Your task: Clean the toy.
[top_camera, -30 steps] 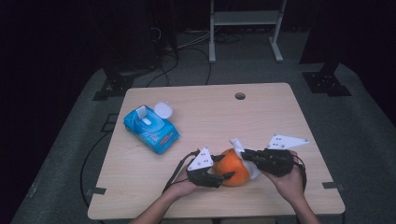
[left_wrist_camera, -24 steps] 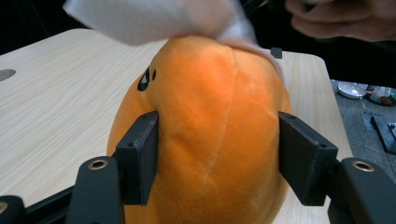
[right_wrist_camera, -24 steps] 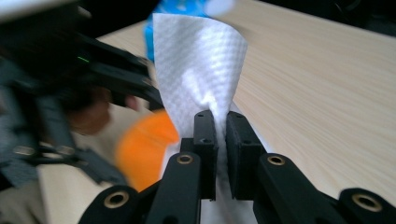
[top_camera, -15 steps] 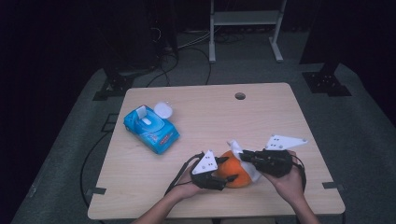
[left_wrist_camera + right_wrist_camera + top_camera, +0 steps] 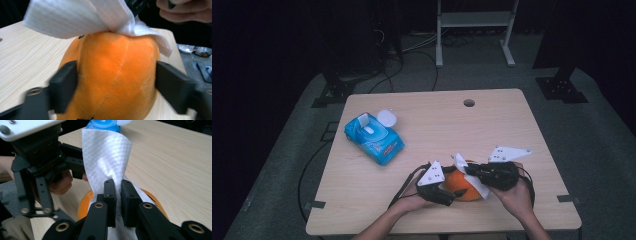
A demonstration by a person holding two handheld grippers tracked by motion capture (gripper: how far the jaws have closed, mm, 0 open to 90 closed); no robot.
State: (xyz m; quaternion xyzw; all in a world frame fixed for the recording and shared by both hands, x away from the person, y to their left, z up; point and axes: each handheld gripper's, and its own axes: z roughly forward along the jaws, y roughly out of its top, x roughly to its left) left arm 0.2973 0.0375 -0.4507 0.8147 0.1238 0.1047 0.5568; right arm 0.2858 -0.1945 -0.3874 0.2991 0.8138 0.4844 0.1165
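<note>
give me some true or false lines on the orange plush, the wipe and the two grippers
1. The left gripper clamps the orange plush toy from both sides. True.
2. The right gripper is open and holds nothing. False: it is shut on the white wipe.
3. The wipe lies on top of the plush toy. True.
4. The blue wipes pack sits at the table's right edge. False: it is on the left part of the table.
5. The pack's lid is closed. False: the lid is flipped open.
</note>
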